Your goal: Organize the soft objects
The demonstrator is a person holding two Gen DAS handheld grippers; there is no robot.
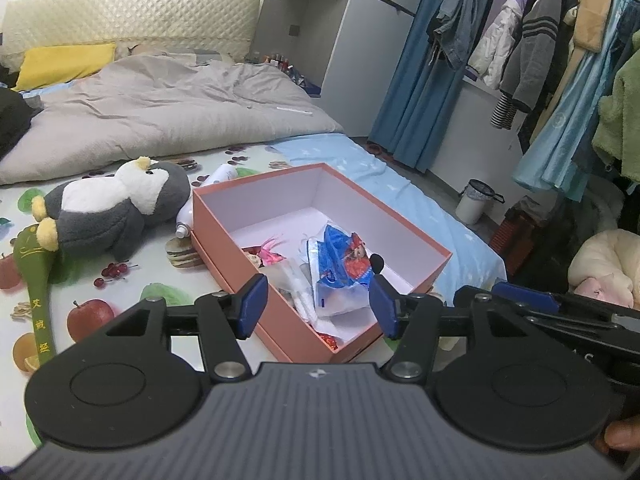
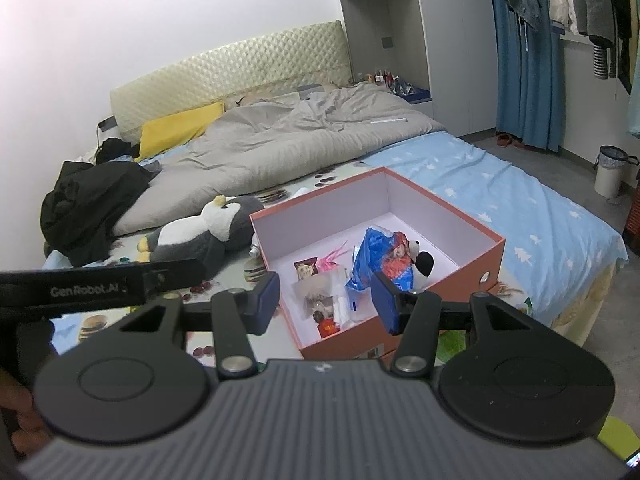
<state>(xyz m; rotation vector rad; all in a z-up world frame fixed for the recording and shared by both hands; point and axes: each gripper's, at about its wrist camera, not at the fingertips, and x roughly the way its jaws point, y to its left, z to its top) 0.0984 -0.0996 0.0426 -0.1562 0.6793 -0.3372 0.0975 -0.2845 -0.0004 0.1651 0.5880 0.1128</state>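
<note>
A pink open box (image 1: 416, 270) (image 2: 472, 256) stands on the bed. Inside lie a blue and red bag (image 1: 344, 260) (image 2: 384, 252), a small panda toy (image 2: 422, 262), a pink item (image 1: 270, 252) and clear packets (image 2: 320, 296). A grey and white penguin plush (image 1: 116, 204) (image 2: 200, 232) lies left of the box. My left gripper (image 1: 318, 306) is open and empty, above the box's near edge. My right gripper (image 2: 326, 300) is open and empty, above the box's near corner.
A white bottle (image 1: 208, 196) lies between the plush and the box. A green massage hammer (image 1: 34, 276) lies at the left. A grey duvet (image 1: 160, 108) and yellow pillow (image 2: 180, 126) cover the far bed. Black clothing (image 2: 88, 204) is piled left. Clothes (image 1: 540, 48) hang at right.
</note>
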